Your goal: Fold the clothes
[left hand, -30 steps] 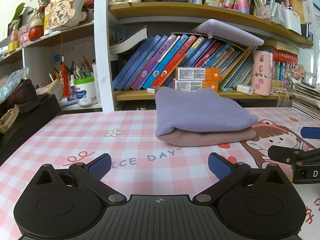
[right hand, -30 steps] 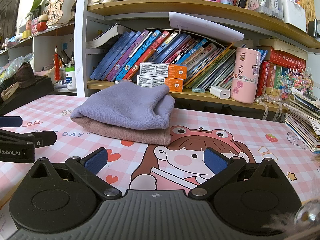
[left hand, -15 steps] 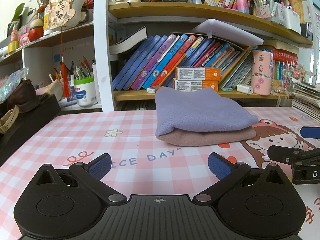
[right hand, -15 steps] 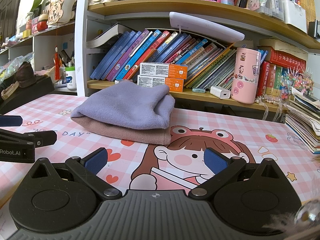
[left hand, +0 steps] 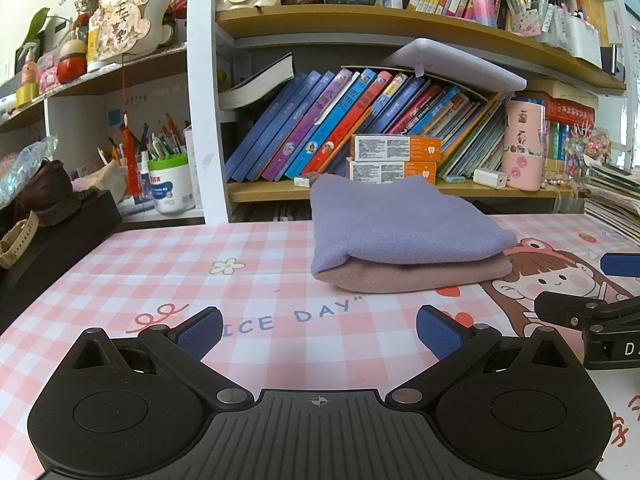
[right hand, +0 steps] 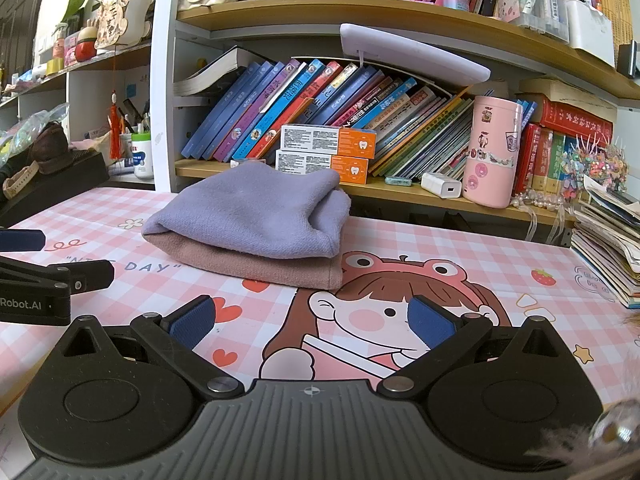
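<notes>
A folded purple cloth [left hand: 396,224] lies on top of a folded pink cloth [left hand: 416,276] in a neat stack on the pink checked table mat [left hand: 160,264]. The stack also shows in the right wrist view, purple [right hand: 256,212] over pink [right hand: 260,266]. My left gripper [left hand: 318,332] is open and empty, low over the mat, well short of the stack. My right gripper [right hand: 310,322] is open and empty, also short of the stack. Each gripper shows at the edge of the other's view: the right one [left hand: 592,304] and the left one [right hand: 48,276].
A bookshelf [left hand: 360,196] with leaning books, two orange boxes [left hand: 394,160] and a pink tin [left hand: 522,144] stands right behind the stack. A black box [left hand: 52,240] sits at the left edge. Piled magazines [right hand: 608,240] lie at the right.
</notes>
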